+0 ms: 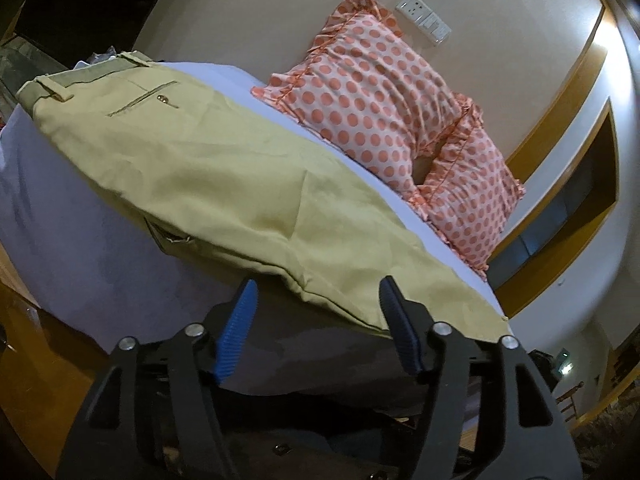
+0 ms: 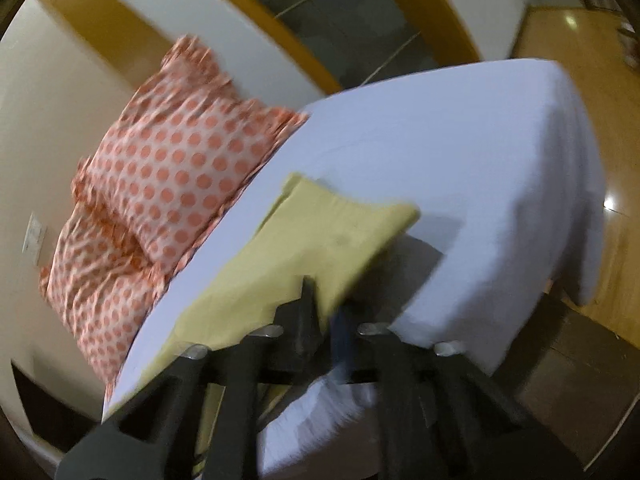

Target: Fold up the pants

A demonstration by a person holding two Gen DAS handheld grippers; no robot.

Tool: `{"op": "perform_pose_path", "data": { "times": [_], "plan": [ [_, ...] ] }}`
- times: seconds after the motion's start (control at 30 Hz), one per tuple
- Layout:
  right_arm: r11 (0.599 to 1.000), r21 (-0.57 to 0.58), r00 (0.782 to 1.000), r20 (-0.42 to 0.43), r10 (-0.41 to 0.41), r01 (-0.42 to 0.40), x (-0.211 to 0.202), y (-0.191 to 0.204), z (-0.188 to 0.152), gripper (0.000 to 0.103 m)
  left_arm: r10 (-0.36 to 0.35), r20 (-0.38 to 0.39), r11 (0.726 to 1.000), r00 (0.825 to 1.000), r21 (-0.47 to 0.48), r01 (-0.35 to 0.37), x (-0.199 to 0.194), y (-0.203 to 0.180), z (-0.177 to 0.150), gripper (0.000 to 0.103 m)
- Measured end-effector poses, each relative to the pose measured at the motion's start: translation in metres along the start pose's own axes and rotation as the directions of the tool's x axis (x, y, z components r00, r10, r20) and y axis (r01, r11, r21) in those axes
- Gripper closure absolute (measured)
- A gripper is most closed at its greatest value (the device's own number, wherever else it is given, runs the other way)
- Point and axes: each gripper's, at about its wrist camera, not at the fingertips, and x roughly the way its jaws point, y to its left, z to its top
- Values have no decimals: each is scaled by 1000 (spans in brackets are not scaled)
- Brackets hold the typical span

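Left wrist view: your left tongs (image 1: 316, 290) stand wide apart, blue pads bare, nothing between them. They hover just short of the near edge of the pants (image 1: 208, 168). The khaki pants lie flat on the bed (image 1: 72, 240), which has a pale lavender sheet, running from the waistband at 10 o'clock down to the leg end at 4 o'clock. A back pocket (image 1: 144, 98) with a button shows near the waistband. Two polka-dot pillows (image 1: 376, 100) lean against the wall at 1 o'clock, beside the pants without touching them. A wall socket plate (image 1: 424, 20) sits above the pillows.

Right wrist view, blurred: your right tongs (image 2: 320, 308) are closed together on the edge of the pants (image 2: 320, 236) at the leg end. The cloth spreads away from the tips toward 12 o'clock over the bed (image 2: 480, 160). The pillows (image 2: 172, 176) lie at 9 o'clock. Wooden floor (image 2: 580, 60) shows at 2 o'clock.
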Motion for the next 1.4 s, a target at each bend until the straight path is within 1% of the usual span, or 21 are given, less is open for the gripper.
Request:
{"op": "perform_pose_path", "data": {
  "times": [0.07,0.17,0.27,0.33,0.37,0.4,0.43,0.47,0.5,0.53,0.57,0.6,0.67,0.7,0.77,0.83,0.9,1.0,1.2,1.33,1.4],
  "plan": [
    [999,-32,999,26,39,-39,-1,18,2,97,0,9,1000,1000,12,0,-2,-1,0,30],
    [981,-115,986,26,162,-158,-4,69,1,97,23,50,998,998,55,-26,-9,-6,-1,18],
    [906,-246,939,-67,339,-344,-2,150,-23,97,43,87,994,995,100,-52,-16,-10,-4,10],
    [802,-320,863,-213,458,-504,4,213,-61,97,57,99,989,993,127,-69,-18,-13,-8,8],
    [769,-334,837,-264,479,-545,7,230,-75,97,60,97,988,993,137,-73,-17,-14,-9,7],
    [714,-353,793,-358,494,-604,12,257,-103,97,66,91,986,994,145,-79,-16,-14,-11,7],
    [676,-368,761,-434,482,-638,18,275,-126,96,78,82,984,994,155,-90,-14,-15,-13,7],
    [627,-401,723,-548,420,-668,26,297,-162,92,90,70,981,993,166,-100,-10,-16,-15,7],
    [593,-423,695,-624,358,-685,32,309,-188,87,103,56,978,993,178,-112,-5,-17,-18,7],
    [557,-454,671,-688,277,-696,36,318,-215,79,112,45,975,993,187,-119,-2,-16,-19,7],
    [525,-481,660,-717,226,-702,34,322,-235,69,123,31,972,992,199,-127,3,-16,-22,6],
    [506,-497,661,-720,214,-705,30,322,-243,62,131,18,969,991,211,-132,7,-16,-25,6],
    [501,-511,679,-695,237,-699,23,316,-240,23,130,0,967,992,221,-127,16,-14,-29,6],
    [517,-504,691,-672,269,-692,18,309,-231,19,123,-11,969,992,217,-118,20,-12,-30,6],
    [571,-483,716,-631,298,-663,19,297,-209,18,114,-21,973,993,204,-107,29,-9,-30,6],
    [622,-481,749,-602,279,-618,26,285,-195,18,100,-18,978,995,185,-95,37,-7,-26,6],
    [661,-470,764,-593,255,-585,33,278,-188,18,80,-2,986,997,149,-79,39,-2,-20,6],
    [696,-447,768,-595,239,-563,41,268,-187,18,60,26,994,998,95,-62,38,5,-11,6],
    [703,-437,765,-599,238,-561,45,265,-190,15,61,118,998,991,-17,-59,19,21,18,6],
    [708,-429,764,-598,243,-561,48,264,-193,15,176,177,979,968,-139,-152,8,45,50,10],
    [709,-424,762,-597,250,-564,49,262,-193,15,220,191,954,957,-245,-170,4,67,67,23]
  ]
}}
